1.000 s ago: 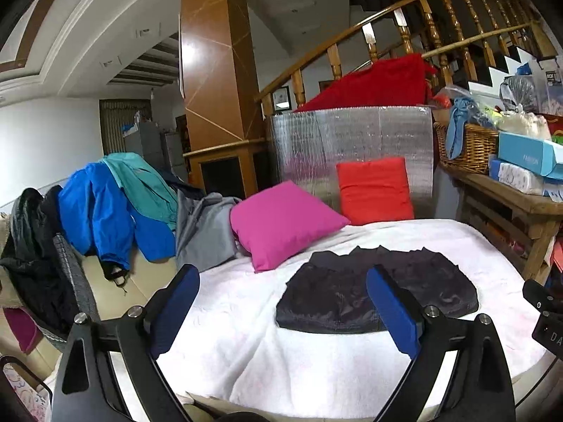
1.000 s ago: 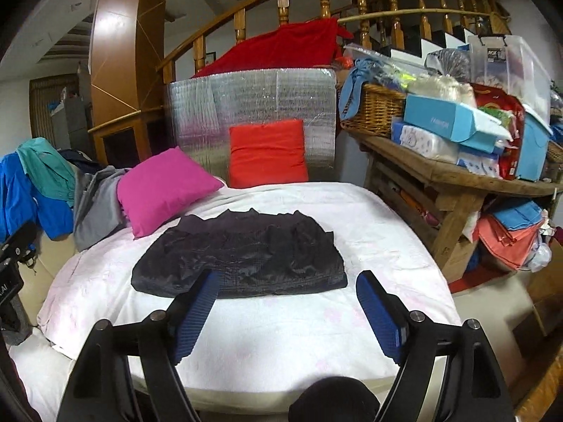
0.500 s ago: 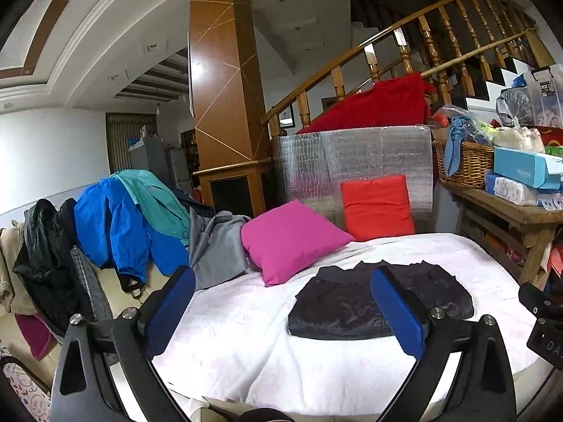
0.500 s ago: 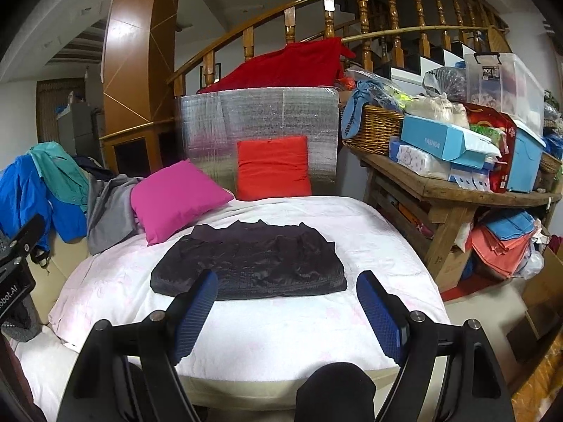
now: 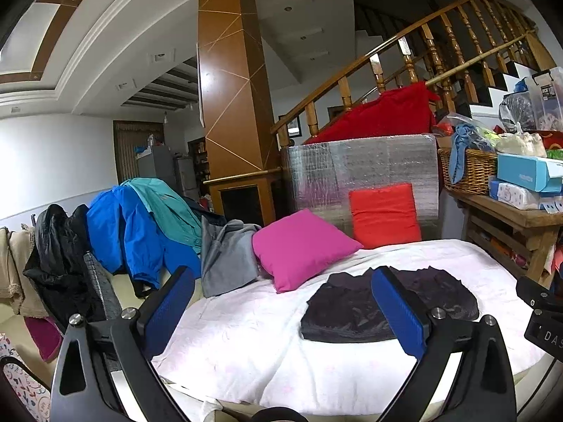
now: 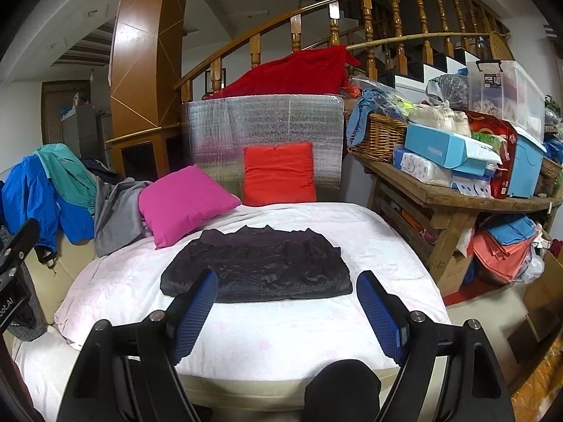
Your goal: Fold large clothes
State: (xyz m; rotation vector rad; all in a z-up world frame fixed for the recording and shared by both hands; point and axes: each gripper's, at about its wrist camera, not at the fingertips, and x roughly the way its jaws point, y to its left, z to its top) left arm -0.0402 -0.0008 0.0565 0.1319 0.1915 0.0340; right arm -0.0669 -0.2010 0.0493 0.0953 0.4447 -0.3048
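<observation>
I have pulled both grippers, left (image 5: 281, 311) and right (image 6: 286, 311), back from the folded garment (image 6: 258, 269); both are released, holding nothing.

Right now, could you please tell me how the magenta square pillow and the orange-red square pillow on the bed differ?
The magenta square pillow lies tilted on the white bed cover, a corner pointing forward; the orange-red square pillow stands upright against the silver quilted panel. The magenta one sits nearer the folded dark garment and the grey garment; the orange-red one sits further back. Both are plain, square and plump.
</observation>
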